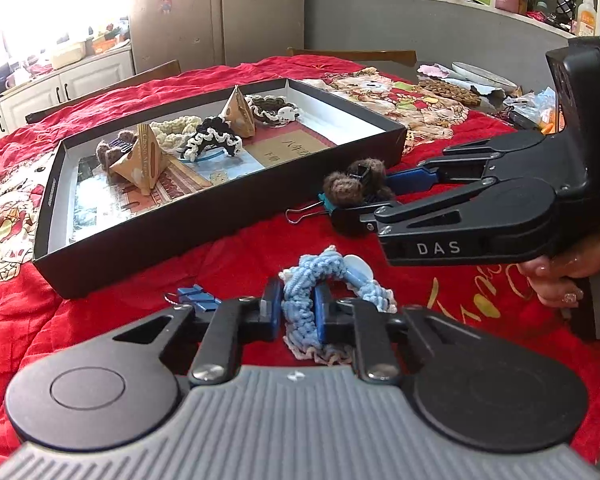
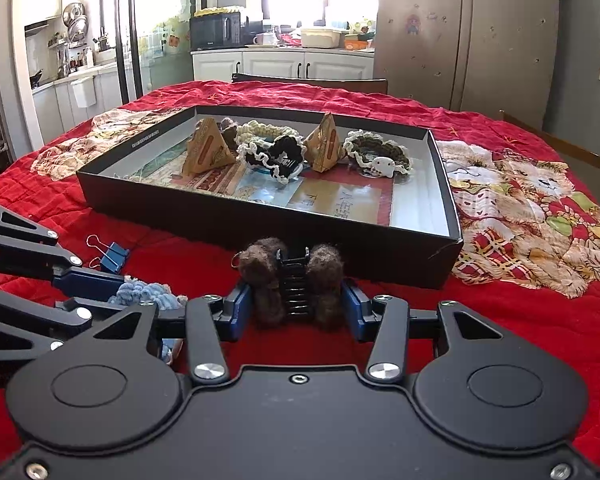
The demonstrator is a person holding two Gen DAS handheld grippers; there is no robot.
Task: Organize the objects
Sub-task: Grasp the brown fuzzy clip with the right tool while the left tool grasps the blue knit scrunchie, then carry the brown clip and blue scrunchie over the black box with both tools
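Blue crochet scrunchie [image 1: 320, 292] pinched between left gripper [image 1: 297, 309] pads, low over red cloth [image 1: 228, 256]. Right gripper [image 2: 296, 312] pads narrowly spread, flanking brown fuzzy clip [image 2: 294, 282]; contact unclear. Black tray [image 2: 260, 216] at 12 o'clock.

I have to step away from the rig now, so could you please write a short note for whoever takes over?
Left gripper: fingers on either side of the blue crocheted scrunchie, which lies on the red quilt.
Right gripper: open around the brown fuzzy hair claw, not clamped.
Done: the black box holds three scrunchies, a brown claw and two triangular packets.
Left: box both held items, then the blue binder clip and the second clip.
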